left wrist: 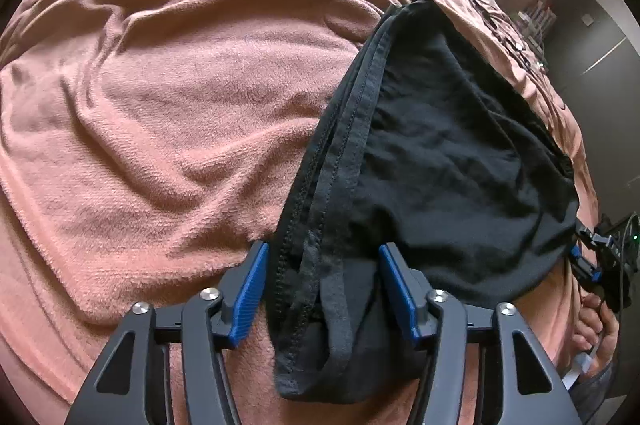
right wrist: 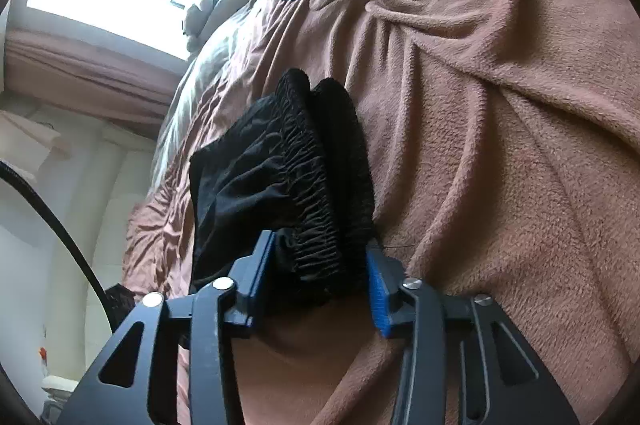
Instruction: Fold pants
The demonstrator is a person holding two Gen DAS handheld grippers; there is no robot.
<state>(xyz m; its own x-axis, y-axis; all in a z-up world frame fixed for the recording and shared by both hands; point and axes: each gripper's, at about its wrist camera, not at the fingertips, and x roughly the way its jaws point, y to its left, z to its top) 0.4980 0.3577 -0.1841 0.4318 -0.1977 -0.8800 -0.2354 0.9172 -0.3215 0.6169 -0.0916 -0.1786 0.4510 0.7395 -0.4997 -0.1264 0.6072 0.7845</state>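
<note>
Rumpled pink fleece blanket (left wrist: 168, 97) over bed, black pants (left wrist: 448, 153) bunched in layers, left gripper (left wrist: 322, 289) clamps stitched hems, right gripper (right wrist: 320, 273) clamps gathered elastic waistband.

A bed (left wrist: 168, 97) covered by a rumpled pink fleece blanket (right wrist: 500, 145); black pants (left wrist: 448, 161) lie near its edge.

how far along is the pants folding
Partly done: the black fabric pants already look doubled, with stacked hems in the left view and two elastic waistband layers in the right view. In hand: the left gripper and right gripper each straddle an end. Left: laying them flat on the pink fleece blanket.
</note>
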